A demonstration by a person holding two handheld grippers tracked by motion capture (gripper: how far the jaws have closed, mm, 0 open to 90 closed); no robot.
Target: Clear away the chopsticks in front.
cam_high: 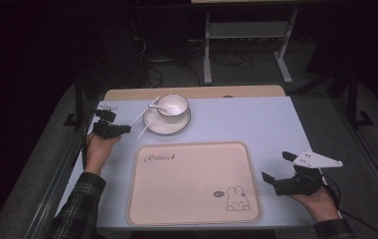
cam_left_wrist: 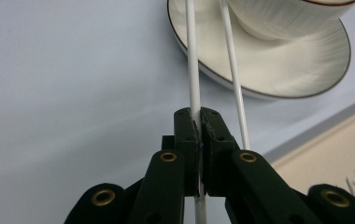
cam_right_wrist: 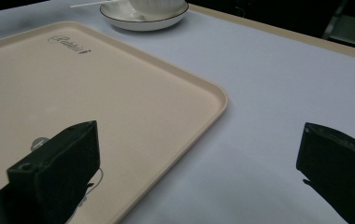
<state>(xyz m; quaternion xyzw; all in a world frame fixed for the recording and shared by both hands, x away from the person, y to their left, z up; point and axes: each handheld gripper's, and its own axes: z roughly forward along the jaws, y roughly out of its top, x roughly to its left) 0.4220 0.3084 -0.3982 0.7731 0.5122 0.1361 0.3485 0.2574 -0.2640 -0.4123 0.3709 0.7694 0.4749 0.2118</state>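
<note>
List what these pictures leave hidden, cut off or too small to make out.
- Cup contents: the high view is too small, and the top edge crops the cup in both gripper views.
- Gripped chopstick: its far end is cut off by the top edge of the left gripper view, and the left gripper covers the gripped part.
- Rabbit drawing on the tray: a right gripper jaw covers it in the right gripper view.

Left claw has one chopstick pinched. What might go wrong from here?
1. The left claw grips only one white chopstick; the second chopstick lies loose beside it on the saucer and may roll or get dragged.
2. Both sticks lean on the saucer near the cup; a sideways pull might nudge the cup.
3. The thin stick may pivot in the grip.
</note>
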